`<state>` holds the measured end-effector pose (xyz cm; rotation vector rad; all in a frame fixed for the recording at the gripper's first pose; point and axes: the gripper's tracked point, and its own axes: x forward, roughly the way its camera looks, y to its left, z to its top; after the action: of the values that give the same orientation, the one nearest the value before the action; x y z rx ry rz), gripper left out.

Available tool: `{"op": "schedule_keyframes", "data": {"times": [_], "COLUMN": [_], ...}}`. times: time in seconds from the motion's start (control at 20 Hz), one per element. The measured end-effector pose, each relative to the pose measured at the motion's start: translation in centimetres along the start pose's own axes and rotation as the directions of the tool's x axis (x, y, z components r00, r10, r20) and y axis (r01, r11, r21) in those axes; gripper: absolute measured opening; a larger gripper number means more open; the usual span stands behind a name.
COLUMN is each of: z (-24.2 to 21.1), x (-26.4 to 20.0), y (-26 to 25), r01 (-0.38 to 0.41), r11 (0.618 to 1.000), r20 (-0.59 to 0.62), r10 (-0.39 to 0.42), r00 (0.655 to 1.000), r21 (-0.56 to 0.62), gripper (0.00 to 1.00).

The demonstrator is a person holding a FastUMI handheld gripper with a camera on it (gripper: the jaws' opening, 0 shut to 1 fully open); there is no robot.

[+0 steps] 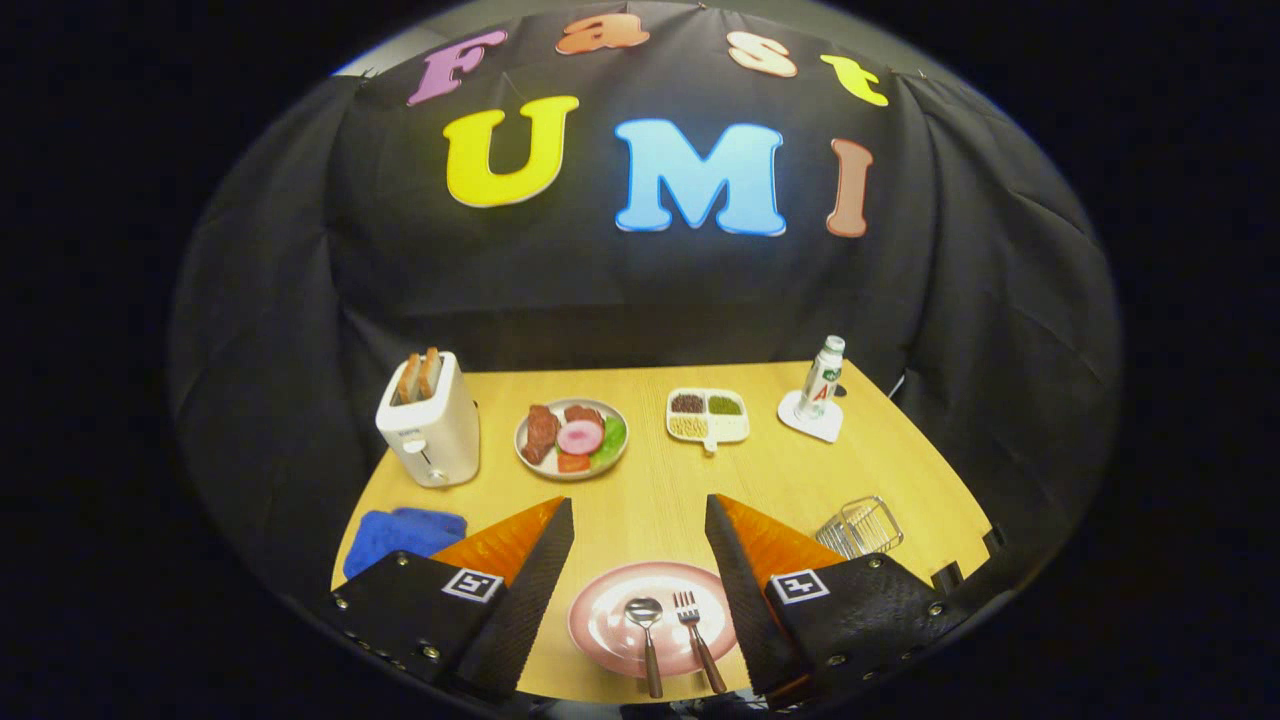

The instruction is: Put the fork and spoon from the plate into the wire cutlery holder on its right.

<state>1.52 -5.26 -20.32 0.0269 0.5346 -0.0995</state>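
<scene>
Gripper (640, 520) fingers spread wide, nothing between them but bare table (650, 490) and the pink plate (610, 625) below. Spoon (646, 625) and fork (692, 625) lie side by side on the plate, close together — little gap between them. Wire holder (860, 526) sits just right of the right finger, top unobstructed. Toaster (430, 420), food plate (571, 438), divided tray (708, 415), bottle (821, 378) stand well beyond; blue cloth (405, 535) lies left of the left finger.

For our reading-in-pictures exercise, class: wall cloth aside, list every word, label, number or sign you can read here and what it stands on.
Bottle label: too small to read.
Toaster front mark: too blurred to read.
Open claw, fingers flanking the plate: a square black-and-white marker on each, no words.
Nothing here is legible.
</scene>
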Motion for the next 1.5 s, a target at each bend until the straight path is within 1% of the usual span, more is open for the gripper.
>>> {"op": "schedule_keyframes", "data": {"times": [0.15, 0.3, 0.45, 0.6, 0.7, 0.9, 1.05, 1.1, 1.25, 1.35, 1.4, 1.45, 1.5], "z": [-3.9, -7.9, -11.9, -15.7, -17.4, -19.7, -20.8, -21.1, -22.2, -22.4, -22.3, -22.1, -22.4], "x": [1.8, 3.2, 4.5, 5.2, 5.8, 6.8, 7.3, 7.5, 8.0, 8.3, 8.5, 8.8, 9.2], "y": [-1.4, -2.7, -3.7, -4.9, -5.4, -6.0, -6.6, -6.7, -6.6, -6.8, -6.9, -7.2, -7.4], "r01": [0.038, 0.06, 0.072, 0.066, 0.045, 0.02, -0.009, -0.022, -0.05, -0.067, -0.072, -0.077, -0.085], "r11": [0.999, 0.997, 0.992, 0.98, 0.97, 0.953, 0.94, 0.937, 0.936, 0.928, 0.923, 0.913, 0.912], "r20": [-0.132, -0.26, -0.395, -0.519, -0.574, -0.638, -0.673, -0.681, -0.706, -0.708, -0.707, -0.701, -0.704], "r10": [-0.04, -0.073, -0.108, -0.155, -0.178, -0.217, -0.237, -0.237, -0.226, -0.232, -0.238, -0.252, -0.248], "r00": [0.99, 0.963, 0.912, 0.841, 0.799, 0.739, 0.701, 0.693, 0.672, 0.667, 0.666, 0.668, 0.665], "r21": [-0.019, -0.055, -0.106, -0.186, -0.237, -0.301, -0.341, -0.349, -0.347, -0.367, -0.378, -0.402, -0.402], "gripper": [0.82, 0.82, 0.82, 0.83, 0.83, 0.82, 0.82, 0.75, 0.75, 0.73, 0.64, 0.64, 0.53]}}
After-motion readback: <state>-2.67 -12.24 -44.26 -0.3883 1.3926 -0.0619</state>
